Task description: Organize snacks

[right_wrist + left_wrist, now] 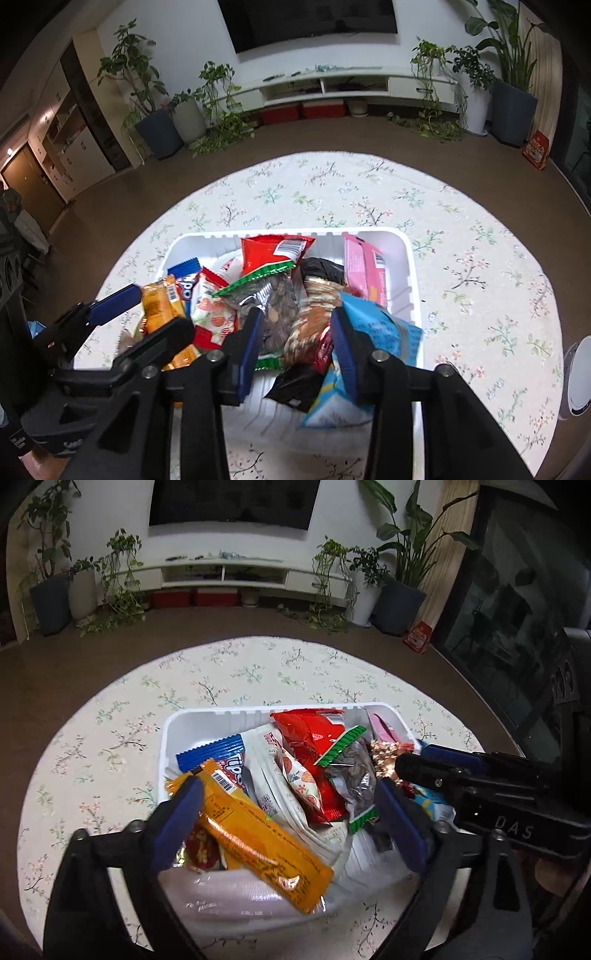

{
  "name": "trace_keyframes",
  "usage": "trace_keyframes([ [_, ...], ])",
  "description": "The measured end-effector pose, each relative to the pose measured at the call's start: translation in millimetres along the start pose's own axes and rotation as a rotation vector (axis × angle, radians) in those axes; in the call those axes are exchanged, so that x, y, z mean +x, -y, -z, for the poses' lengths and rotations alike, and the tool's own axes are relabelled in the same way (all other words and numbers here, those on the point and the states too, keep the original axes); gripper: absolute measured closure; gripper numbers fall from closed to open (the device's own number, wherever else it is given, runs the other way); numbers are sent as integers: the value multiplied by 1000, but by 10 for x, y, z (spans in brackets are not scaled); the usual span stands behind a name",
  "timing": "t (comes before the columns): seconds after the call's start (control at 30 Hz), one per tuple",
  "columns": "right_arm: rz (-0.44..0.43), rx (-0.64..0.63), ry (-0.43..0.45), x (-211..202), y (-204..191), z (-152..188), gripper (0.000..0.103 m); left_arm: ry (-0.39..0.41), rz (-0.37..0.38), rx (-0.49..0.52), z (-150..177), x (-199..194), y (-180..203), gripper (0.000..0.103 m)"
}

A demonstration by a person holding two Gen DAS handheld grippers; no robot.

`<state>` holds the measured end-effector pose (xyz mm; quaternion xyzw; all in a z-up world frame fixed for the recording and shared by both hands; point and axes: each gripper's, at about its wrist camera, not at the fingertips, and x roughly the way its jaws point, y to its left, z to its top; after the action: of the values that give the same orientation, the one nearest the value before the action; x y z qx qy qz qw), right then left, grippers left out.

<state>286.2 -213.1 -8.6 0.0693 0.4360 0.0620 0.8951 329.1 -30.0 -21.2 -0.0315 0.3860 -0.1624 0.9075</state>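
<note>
snacks are seen piled in the white tray (173,731) under both grippers; little seems left. the left gripper (288,812) is spread wide over the orange packet (258,845); the right gripper (295,343) is part-open, nothing gripped.

Left wrist view: camera sits behind the left gripper (288,819), looks forward and steeply down along its 2 blue fingers, close over the white tray (207,716). The right gripper (424,760) enters at 3 o'clock.

Right wrist view: same kind of mount behind the right gripper (295,339), steep downward pitch, close over the tray (402,258). The left gripper (147,314) shows at 9 o'clock.

Shared: tray, floral tablecloth (110,738), TV wall with plants (509,44) at 12 o'clock.
</note>
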Motion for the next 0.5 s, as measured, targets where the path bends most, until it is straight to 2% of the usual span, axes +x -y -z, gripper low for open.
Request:
trace_keyframes([
  [0.13, -44, 35, 114, -457, -18, 142, 30, 122, -47, 61, 130, -522, 150, 0],
  [0.23, -68, 41, 222, -849, -54, 384, 16, 207, -60, 140, 355, -936, 355, 0],
  [0.3, -62, 35, 295, -1074, -79, 641, 10, 233, -72, 176, 568, -1190, 511, 0],
  [0.37, -42, 27, 335, -1197, -103, 877, 9, 259, -146, 185, 788, -1374, 632, 0],
  [0.43, -30, 25, 343, -1262, -111, 1087, 9, 291, -280, 138, 1043, -1583, 722, 0],
  [0.5, -10, 17, 333, -1297, -123, 1287, 9, 283, -333, 93, 1227, -1699, 730, 0],
])
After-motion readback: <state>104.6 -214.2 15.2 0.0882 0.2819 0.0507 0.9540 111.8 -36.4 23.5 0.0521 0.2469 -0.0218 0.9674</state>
